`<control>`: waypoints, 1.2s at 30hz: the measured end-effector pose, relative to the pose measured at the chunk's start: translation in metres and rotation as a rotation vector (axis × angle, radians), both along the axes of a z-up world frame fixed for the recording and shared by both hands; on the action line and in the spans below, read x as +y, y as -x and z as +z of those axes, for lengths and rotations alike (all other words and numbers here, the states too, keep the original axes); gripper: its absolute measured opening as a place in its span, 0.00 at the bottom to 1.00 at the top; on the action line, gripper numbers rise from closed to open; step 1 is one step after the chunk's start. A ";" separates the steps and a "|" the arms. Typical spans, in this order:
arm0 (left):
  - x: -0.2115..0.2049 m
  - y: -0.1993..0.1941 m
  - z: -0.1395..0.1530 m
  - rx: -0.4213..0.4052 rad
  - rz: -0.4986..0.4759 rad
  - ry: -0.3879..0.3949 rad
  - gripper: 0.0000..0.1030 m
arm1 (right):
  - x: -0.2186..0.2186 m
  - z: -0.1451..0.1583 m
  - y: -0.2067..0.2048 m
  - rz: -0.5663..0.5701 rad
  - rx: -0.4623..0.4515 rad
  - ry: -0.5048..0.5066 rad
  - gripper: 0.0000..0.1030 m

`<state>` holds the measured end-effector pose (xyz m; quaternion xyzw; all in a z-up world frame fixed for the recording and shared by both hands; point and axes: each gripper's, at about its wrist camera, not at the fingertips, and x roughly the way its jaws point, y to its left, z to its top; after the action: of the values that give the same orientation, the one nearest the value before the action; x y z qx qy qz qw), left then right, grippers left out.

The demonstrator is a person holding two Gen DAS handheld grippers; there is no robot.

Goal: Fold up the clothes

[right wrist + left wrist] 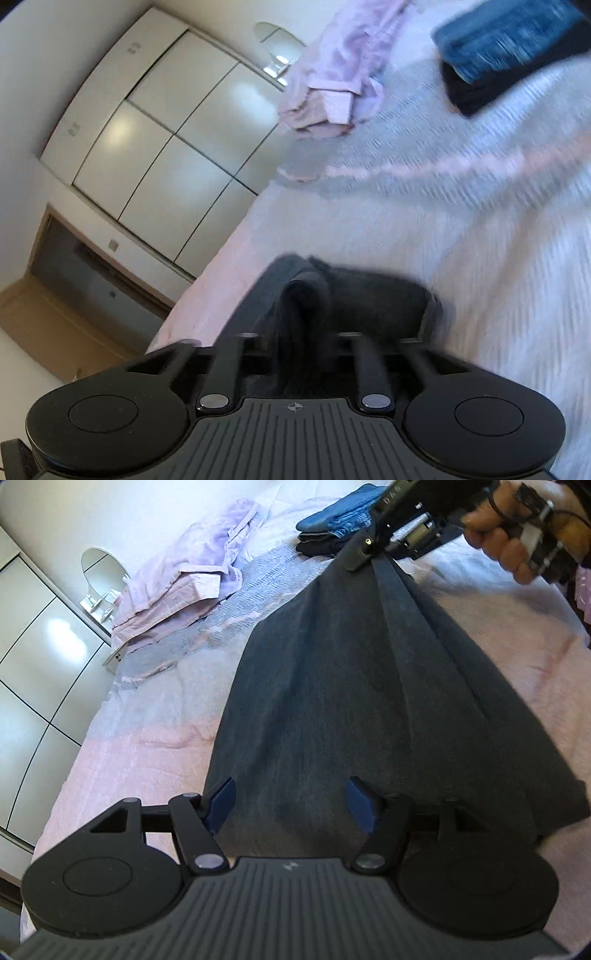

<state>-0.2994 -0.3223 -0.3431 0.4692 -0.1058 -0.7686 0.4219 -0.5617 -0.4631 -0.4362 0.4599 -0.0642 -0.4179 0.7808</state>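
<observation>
bed: we see the pink-and-grey woven bedspread [129,746] carrying everything — the work surface.
garment: the dark charcoal cloth garment [332,701] lies spread along the bed, its far end lifted and gathered to a point; the near end is flat under our left tool.
piles: a crumpled lilac-pink heap of clothes [184,576] left of it, a folded blue-and-black stack [332,528] beyond it; both apart from the garment.
right gripper [306,306]: jaws narrow, clamped on a bunched fold of the charcoal cloth — a person's hand [517,535] carries it.
left gripper [291,805]: jaws wide, blue pads [221,805] over the near hem, nothing pinched.
risk 1: we judge the near end is unpinned, so a pull from the right could drag the whole garment and skew the fold.
risk 2: the bunch in the right jaws is thick and uneven; layers may slip out, or the crease lands crooked.
risk 3: carrying the fold far could bump the blue stack.
writing: partial letters "DAS" on the right tool's body [388,500]; no other text we can read.
</observation>
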 end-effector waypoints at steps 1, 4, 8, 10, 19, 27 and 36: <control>-0.003 0.002 0.000 0.001 0.002 -0.005 0.62 | -0.008 0.002 0.001 0.015 0.026 0.000 0.16; -0.008 0.004 0.002 -0.011 -0.011 -0.020 0.62 | -0.018 -0.008 0.010 0.040 0.053 -0.095 0.16; -0.020 0.005 0.017 0.009 -0.039 -0.050 0.61 | 0.001 -0.006 0.034 0.043 0.052 -0.088 0.16; -0.034 0.007 0.030 0.039 -0.050 -0.075 0.61 | 0.008 0.004 0.044 0.046 0.082 -0.061 0.19; -0.145 0.039 0.070 0.244 -0.019 -0.218 0.61 | 0.007 0.045 0.059 0.108 0.271 -0.005 0.44; -0.241 0.080 0.036 0.358 0.006 -0.438 0.37 | -0.023 0.021 0.040 0.205 0.230 -0.080 0.45; -0.259 0.089 0.011 0.349 0.012 -0.501 0.11 | -0.019 0.006 0.044 0.222 0.240 -0.080 0.14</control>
<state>-0.3881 -0.5813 -0.3320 0.4199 0.1640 -0.8373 0.3094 -0.6056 -0.4819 -0.4302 0.4418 0.0973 -0.3832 0.8053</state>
